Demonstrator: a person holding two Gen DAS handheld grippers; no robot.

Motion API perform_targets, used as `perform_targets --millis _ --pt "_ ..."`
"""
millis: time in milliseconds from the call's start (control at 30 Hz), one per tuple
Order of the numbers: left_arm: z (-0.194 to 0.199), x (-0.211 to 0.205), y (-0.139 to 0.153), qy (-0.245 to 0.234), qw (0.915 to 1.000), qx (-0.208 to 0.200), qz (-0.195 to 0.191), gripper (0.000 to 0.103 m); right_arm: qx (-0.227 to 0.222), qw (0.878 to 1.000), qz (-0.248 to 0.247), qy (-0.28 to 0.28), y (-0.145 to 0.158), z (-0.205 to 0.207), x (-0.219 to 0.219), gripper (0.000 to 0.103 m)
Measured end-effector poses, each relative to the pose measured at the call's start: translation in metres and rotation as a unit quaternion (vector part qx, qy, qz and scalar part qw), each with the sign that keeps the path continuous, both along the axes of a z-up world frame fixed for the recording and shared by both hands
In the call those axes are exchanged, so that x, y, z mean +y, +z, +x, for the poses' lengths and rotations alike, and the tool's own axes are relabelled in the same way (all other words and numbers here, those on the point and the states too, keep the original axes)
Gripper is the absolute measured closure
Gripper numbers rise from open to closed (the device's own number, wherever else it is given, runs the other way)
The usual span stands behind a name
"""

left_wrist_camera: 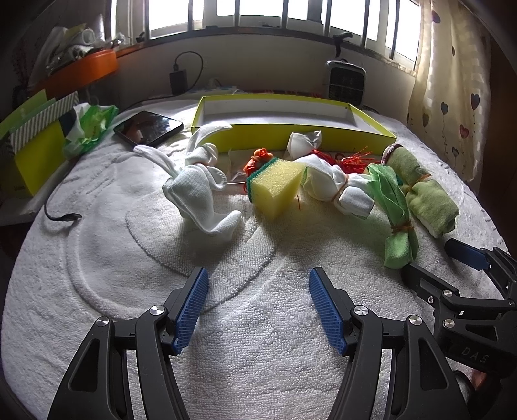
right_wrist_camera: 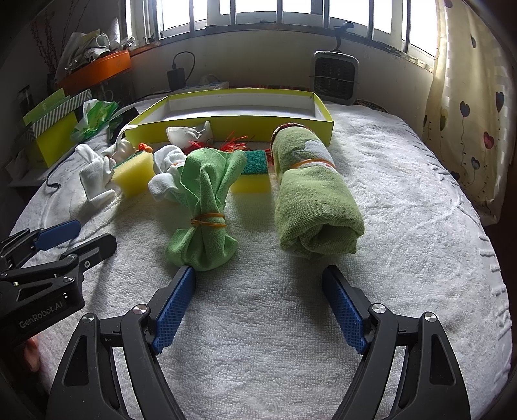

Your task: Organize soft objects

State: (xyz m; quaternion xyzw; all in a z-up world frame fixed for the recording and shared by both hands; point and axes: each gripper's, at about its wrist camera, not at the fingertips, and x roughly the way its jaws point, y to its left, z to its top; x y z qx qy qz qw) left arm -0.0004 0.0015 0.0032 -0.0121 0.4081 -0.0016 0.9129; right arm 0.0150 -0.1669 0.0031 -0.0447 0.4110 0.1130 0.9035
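You're shooting w/ strong backlight: the barred window [left_wrist_camera: 274,13] at the top is blown out to pure white in both views, no detail beyond the bars. Daylight falls toward you, so the white towel [left_wrist_camera: 226,339] reads bright mid-frame but greyer near the bottom. The curtain [right_wrist_camera: 468,97] glows warm w/ striped light. Soft shadows pool on the near sides of the yellow sponge [left_wrist_camera: 274,187] and the rolled green towel [right_wrist_camera: 310,200]. You get glare on the tablet screen [left_wrist_camera: 148,127]. Heavy fisheye bend: the sill curves, corners vignette to black. Focus is decent centre-frame; the edges smear slightly, and the left shelf clutter is dim.
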Motion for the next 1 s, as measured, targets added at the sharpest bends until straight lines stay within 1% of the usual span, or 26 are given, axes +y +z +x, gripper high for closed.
perform_targets --millis 133,333,400,467,567,700,800,900,1000 --pt "-0.002 0.001 0.0 -0.006 1.0 -0.002 -0.006 0.039 0.004 1.0 0.004 0.009 0.002 0.001 -0.004 0.023" --pt "-0.001 0.01 0.002 -0.026 0.9991 0.002 -0.034 0.039 0.007 1.0 0.014 0.025 0.003 -0.002 -0.008 0.023" --pt "0.0 0.015 0.003 -0.034 0.9983 0.007 -0.047 0.039 0.003 0.999 0.025 0.032 0.007 -0.003 -0.011 0.023" --pt "0.001 0.018 0.004 -0.038 0.998 0.01 -0.049 0.039 -0.007 0.999 0.034 0.032 0.013 -0.005 -0.016 0.023" --pt "0.002 0.025 0.01 -0.027 0.9988 0.003 -0.041 0.039 -0.027 0.999 0.035 0.028 0.023 -0.006 -0.022 0.023" --pt "0.008 0.042 0.018 -0.01 0.9987 -0.008 -0.05 0.039 -0.042 0.999 0.033 0.012 0.034 -0.001 -0.032 0.023" --pt "0.016 0.056 0.024 0.013 0.9987 -0.013 -0.047 0.039 -0.043 0.998 0.037 -0.003 0.038 0.008 -0.04 0.023" --pt "0.025 0.067 0.031 0.025 0.9979 -0.02 -0.055 0.039 -0.046 0.998 0.046 -0.014 0.043 0.018 -0.047 0.023" --pt "0.037 0.07 0.035 0.027 0.9983 -0.028 -0.042 0.039 -0.043 0.998 0.045 -0.021 0.043 0.029 -0.049 0.023"
